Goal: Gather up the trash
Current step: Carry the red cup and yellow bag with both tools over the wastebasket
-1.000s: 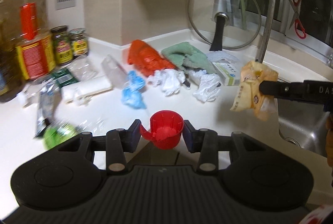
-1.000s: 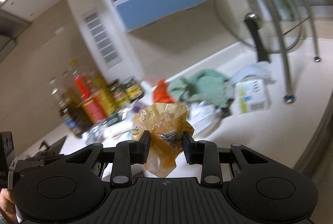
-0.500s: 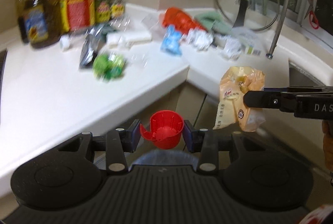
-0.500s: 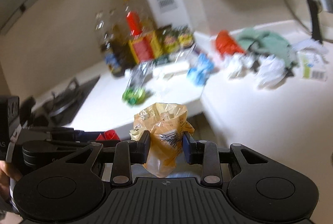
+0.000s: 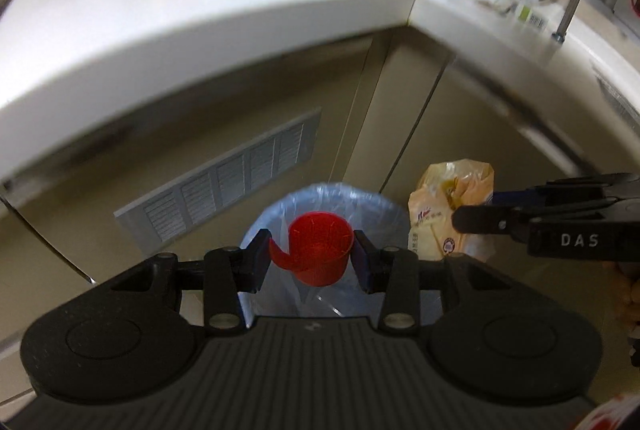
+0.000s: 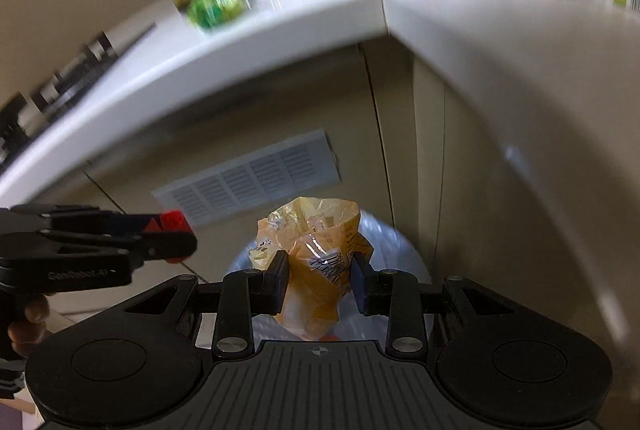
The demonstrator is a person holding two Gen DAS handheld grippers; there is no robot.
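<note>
While both our grippers hang below the counter edge, we log the scene from biggest to smallest.

Countertop (image 5: 200,26): white, L-shaped, above us in both views, with blurred bottles, green, blue, red and white litter on it. A second ago we looked across its surface; we see its front edge and the cabinet fronts under it now.

Cabinet vent (image 5: 224,182): pale slatted grille on the cabinet front behind the bin; it was not in view a second ago.

Trash bin (image 5: 360,202): round, lined with a pale blue translucent bag, standing on the floor right beneath both grippers. It was out of sight a second ago.

Yellow bag (image 6: 316,270): crumpled translucent orange-yellow plastic with printing and a barcode, mouth upward, clamped between our right gripper (image 6: 319,280) fingers above the bin. It hung over the counter before.

Red cup (image 5: 318,254): small ribbed plastic scoop with a short curled handle to its left, pinched at its sides by our left gripper (image 5: 310,262), directly over the bin liner. The grip is unchanged.
</note>
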